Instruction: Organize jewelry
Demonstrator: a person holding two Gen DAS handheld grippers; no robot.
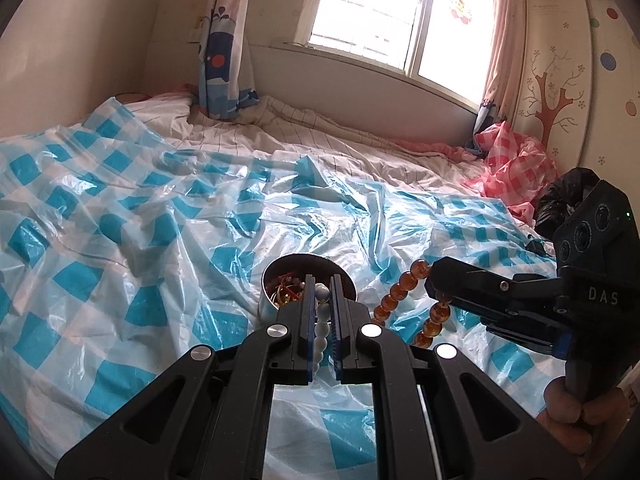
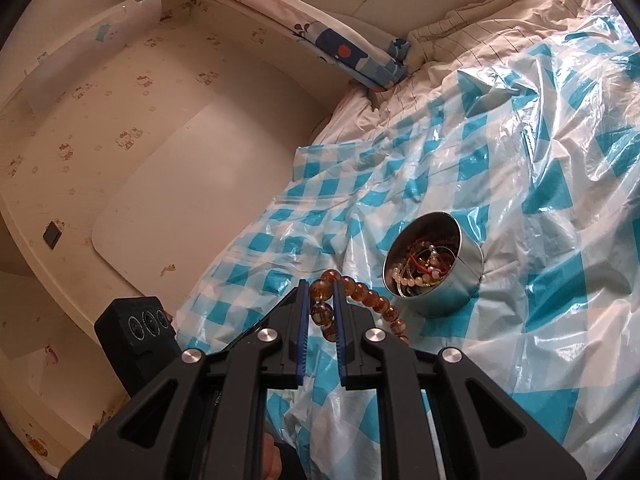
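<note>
The left gripper [image 1: 323, 284] has its fingers drawn close together on a strand of smooth, milky white beads [image 1: 322, 322], which runs down the narrow gap between the blue ribbed pads; how far the strand goes is hidden by the black frame below. Just beyond the fingertips, at twelve o'clock, sits a round metal tin [image 1: 269, 300], shiny-walled and dark inside, with a tangle of red cord and small beads showing in it; most of its near rim is blocked by the fingers.

At three o'clock from it, the right gripper [image 1: 434, 286] pinches a bracelet of glossy, round amber beads [image 1: 396, 294], its fingers nearly together on one bead. The loop hangs to either side of the tips, above the sheet. From the right wrist camera the same amber beads [image 2: 352, 294] curve toward the tin [image 2: 460, 280] at two o'clock, where the heap of jewellery [image 2: 420, 260] is easier to see, though single pieces are hard to tell apart.

Everything rests on a crinkled, glossy plastic sheet [image 1: 140, 216] in blue and white checks, spread over a bed. A crumpled pink checked sheet [image 1: 508, 168] lies at the far right.
</note>
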